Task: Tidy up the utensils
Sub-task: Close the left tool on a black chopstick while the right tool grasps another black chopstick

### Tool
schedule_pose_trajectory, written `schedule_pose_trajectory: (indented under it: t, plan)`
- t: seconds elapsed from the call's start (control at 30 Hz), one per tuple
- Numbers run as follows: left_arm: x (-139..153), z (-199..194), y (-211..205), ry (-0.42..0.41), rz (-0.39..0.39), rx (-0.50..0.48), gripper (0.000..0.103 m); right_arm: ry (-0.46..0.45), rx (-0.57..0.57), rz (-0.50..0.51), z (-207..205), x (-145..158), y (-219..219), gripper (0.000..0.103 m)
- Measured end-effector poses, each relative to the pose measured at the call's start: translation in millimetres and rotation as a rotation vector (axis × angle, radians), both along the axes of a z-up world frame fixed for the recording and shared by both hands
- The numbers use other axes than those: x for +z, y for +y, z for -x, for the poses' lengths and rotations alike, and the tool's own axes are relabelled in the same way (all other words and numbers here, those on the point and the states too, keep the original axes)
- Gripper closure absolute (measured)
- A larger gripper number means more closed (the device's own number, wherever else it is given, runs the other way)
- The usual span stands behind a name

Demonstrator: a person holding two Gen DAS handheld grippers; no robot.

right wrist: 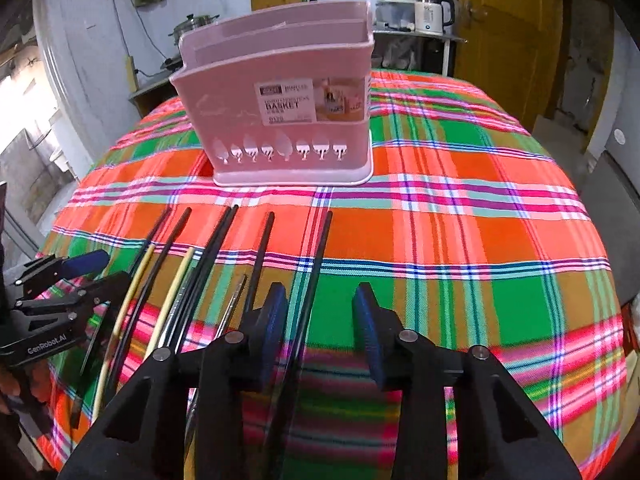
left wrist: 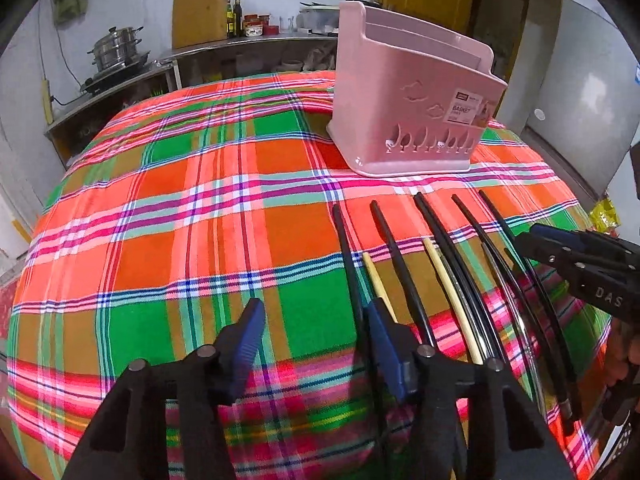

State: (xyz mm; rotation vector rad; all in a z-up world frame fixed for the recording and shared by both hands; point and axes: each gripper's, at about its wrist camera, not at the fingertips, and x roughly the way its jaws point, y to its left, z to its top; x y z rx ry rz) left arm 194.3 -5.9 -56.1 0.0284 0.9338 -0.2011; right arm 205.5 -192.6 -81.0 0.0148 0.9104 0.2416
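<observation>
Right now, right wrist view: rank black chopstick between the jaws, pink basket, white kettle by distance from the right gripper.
1. Black chopstick, lying between the right gripper jaws, on the plaid cloth.
2. Pink basket, straight ahead, mid-table.
3. White kettle, background counter, upper right.

Black chopsticks [right wrist: 260, 256] before pink basket [right wrist: 280, 120]
</observation>
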Motion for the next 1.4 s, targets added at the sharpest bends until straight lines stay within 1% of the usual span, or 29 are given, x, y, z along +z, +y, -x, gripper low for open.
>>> schedule_pose_trajectory:
  t: [0.03, 0.1, 0.2, 0.3, 0.5, 0.57, 0.63, 0.7, 0.73, 0.8, 0.87, 1.0, 1.1, 1.23, 1.4]
  plan:
    - [-0.5, -1.5, -0.5, 0.001, -0.010, 0.000, 0.052, 0.008, 0.002, -0.001, -2.7, -2.1, 0.3, 0.067]
    - [-0.6, -3.6, -0.1, 0.000, -0.033, 0.012, 0.060, 0.015, 0.004, 0.003, -6.4, -4.6, 1.4, 0.069]
    - [1.2, -4.9, 5.8, 0.013, -0.020, 0.026, 0.065, 0.019, 0.005, 0.005, -10.5, -4.4, 1.9, 0.069]
    - [3.1, -10.8, 7.3, 0.031, -0.010, 0.036, 0.065, 0.031, 0.010, 0.016, -14.4, -3.6, 4.0, 0.069]
    - [4.1, -36.8, 7.4, 0.075, 0.013, 0.046, 0.065, 0.065, 0.019, 0.025, -30.3, -2.0, 7.6, 0.070]
    - [3.9, -42.1, 6.3, 0.083, 0.006, 0.045, 0.065, 0.075, 0.023, 0.024, -33.8, -2.3, 7.4, 0.070]
    - [3.8, -47.0, 3.2, 0.083, -0.017, 0.037, 0.065, 0.086, 0.024, 0.029, -37.9, -1.9, 8.6, 0.071]
    - [3.6, -50.3, 0.8, 0.083, -0.036, 0.034, 0.071, 0.088, 0.025, 0.045, -41.7, -1.5, 9.8, 0.079]
    - [4.0, -52.8, 0.6, 0.085, -0.039, 0.034, 0.073, 0.089, 0.025, 0.048, -43.7, -1.4, 9.9, 0.081]
    - [4.5, -57.1, 1.0, 0.091, -0.045, 0.038, 0.082, 0.094, 0.023, 0.049, -47.4, -1.0, 9.2, 0.092]
    - [4.5, -61.6, 1.5, 0.098, -0.045, 0.034, 0.086, 0.100, 0.022, 0.044, -49.6, -0.9, 7.7, 0.095]
    - [6.0, -69.2, 1.8, 0.113, -0.046, 0.034, 0.096, 0.103, 0.027, 0.030, -53.1, -0.3, 7.2, 0.097]
    - [8.4, -73.1, 5.5, 0.131, -0.014, 0.043, 0.096, 0.109, 0.028, -0.001, -52.0, 1.8, 3.7, 0.098]
    - [22.1, -69.2, 11.8, 0.115, 0.023, 0.040, 0.097, 0.085, 0.028, -0.030, -46.6, 13.0, -4.0, 0.099]
    - [55.3, -57.4, 16.7, 0.059, 0.051, 0.028, 0.097, 0.037, 0.036, -0.063, -35.8, 39.4, -9.8, 0.099]
